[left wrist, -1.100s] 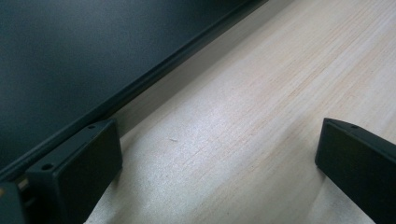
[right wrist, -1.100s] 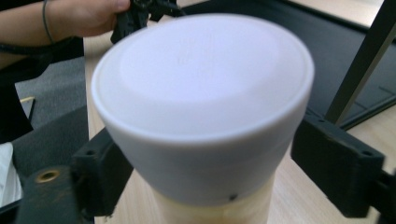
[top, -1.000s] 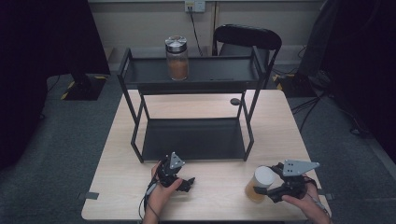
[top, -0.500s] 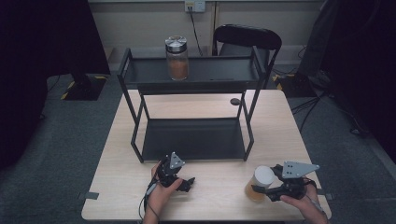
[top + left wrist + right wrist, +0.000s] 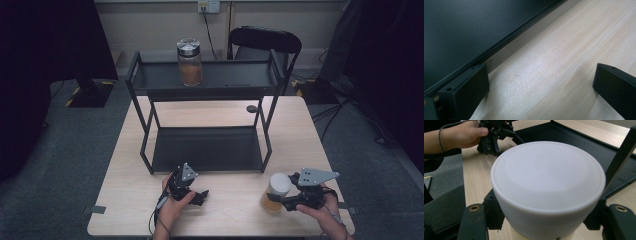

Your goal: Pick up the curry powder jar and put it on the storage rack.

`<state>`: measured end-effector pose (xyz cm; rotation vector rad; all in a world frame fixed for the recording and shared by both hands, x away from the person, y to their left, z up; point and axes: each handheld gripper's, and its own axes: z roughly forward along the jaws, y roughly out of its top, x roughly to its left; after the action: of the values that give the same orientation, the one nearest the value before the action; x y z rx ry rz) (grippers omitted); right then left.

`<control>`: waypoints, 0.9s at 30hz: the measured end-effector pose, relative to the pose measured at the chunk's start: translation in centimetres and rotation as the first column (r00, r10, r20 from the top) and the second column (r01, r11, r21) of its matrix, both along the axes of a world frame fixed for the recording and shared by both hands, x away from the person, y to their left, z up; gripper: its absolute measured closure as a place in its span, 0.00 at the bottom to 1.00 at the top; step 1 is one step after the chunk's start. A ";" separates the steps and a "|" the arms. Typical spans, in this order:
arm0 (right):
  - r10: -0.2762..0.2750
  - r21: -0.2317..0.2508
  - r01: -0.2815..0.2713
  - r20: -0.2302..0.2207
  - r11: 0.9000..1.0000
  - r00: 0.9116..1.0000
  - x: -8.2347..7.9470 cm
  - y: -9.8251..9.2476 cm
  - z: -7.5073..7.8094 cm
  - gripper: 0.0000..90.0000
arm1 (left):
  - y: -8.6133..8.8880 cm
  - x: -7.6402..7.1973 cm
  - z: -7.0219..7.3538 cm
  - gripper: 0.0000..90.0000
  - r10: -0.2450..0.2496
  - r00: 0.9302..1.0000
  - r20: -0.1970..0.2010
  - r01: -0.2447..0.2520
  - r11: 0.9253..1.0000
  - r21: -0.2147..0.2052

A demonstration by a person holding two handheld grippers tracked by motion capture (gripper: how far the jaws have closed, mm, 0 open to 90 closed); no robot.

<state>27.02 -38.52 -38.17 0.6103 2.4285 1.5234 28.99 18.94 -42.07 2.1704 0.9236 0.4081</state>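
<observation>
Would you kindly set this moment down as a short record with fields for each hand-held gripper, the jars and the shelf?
right hand-held gripper: jaws have just been closing, now shut on the white-lidded jar at the table's near right
left hand-held gripper: jaws open, nothing between them, low over the table in front of the rack
black rack: two tiers, standing at the table's middle
top tier: metal-lidded jar of brown contents, upright, left of centre
bottom tier: bare
behind the rack: black chair
</observation>
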 end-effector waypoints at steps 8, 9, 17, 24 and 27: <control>0.007 0.005 -0.007 -0.016 1.000 1.000 1.0 1.4 1.9 0.38 | 0.0 0.0 0.0 0.00 0.000 1.000 0.000 0.000 1.000 0.000; 0.011 0.006 -0.011 -0.014 1.000 1.000 1.2 1.6 2.1 0.38 | 0.0 0.0 0.0 0.00 0.000 1.000 0.000 0.000 1.000 0.000; 0.029 -0.009 -0.029 -0.018 1.000 0.999 2.4 3.9 4.3 0.38 | 0.0 0.0 0.0 0.00 0.000 1.000 0.000 0.000 1.000 0.000; 0.033 -0.021 -0.033 -0.023 0.999 0.999 3.7 5.5 5.8 0.38 | 0.0 0.0 0.0 0.00 0.000 1.000 0.000 0.000 1.000 0.000; 0.034 -0.014 -0.035 -0.022 0.999 0.999 4.4 5.9 6.3 0.38 | 0.0 0.0 0.0 0.00 0.000 1.000 0.000 0.000 1.000 0.000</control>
<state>31.42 -32.60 -31.84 0.5880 2.4762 1.5191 29.00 18.95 -42.07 2.1708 0.9232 0.4081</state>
